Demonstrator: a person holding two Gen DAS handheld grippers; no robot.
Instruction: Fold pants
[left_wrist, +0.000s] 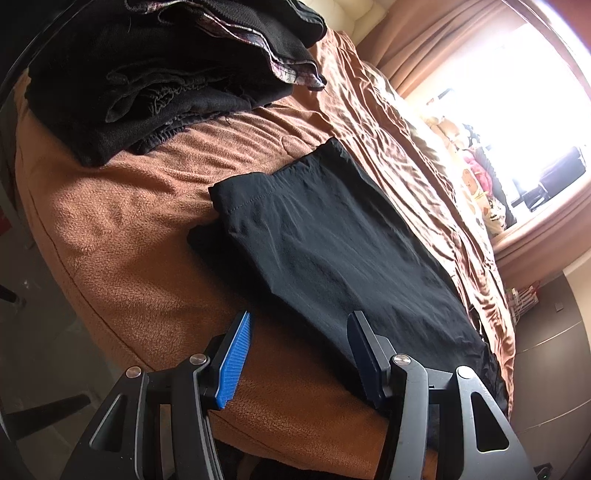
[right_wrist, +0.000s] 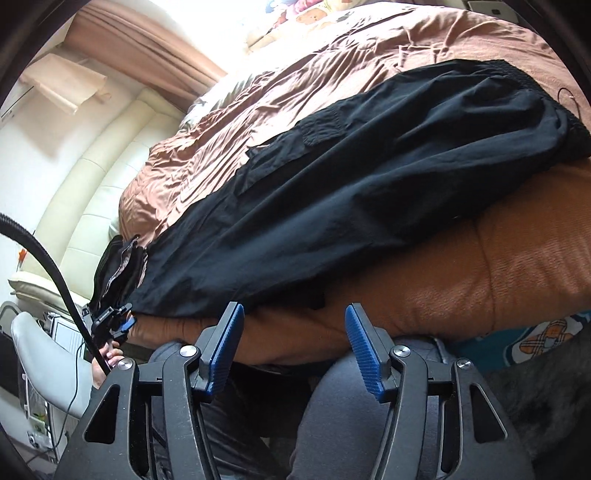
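Black pants lie flat along the near edge of a bed, on a brown fleece blanket. In the left wrist view the leg ends point away. My left gripper stands open at the bed's edge, its right finger over the near edge of the pants and its left finger over bare blanket. In the right wrist view the pants stretch from the elastic waistband at the right to the legs at the left. My right gripper hangs open just off the blanket's edge, holding nothing. The left gripper shows small at the pants' left end.
A stack of folded dark clothes sits on the bed beyond the pants. A crumpled brown satin duvet covers the far side. A cream padded headboard and curtains stand behind. The person's grey-clad legs are below the right gripper.
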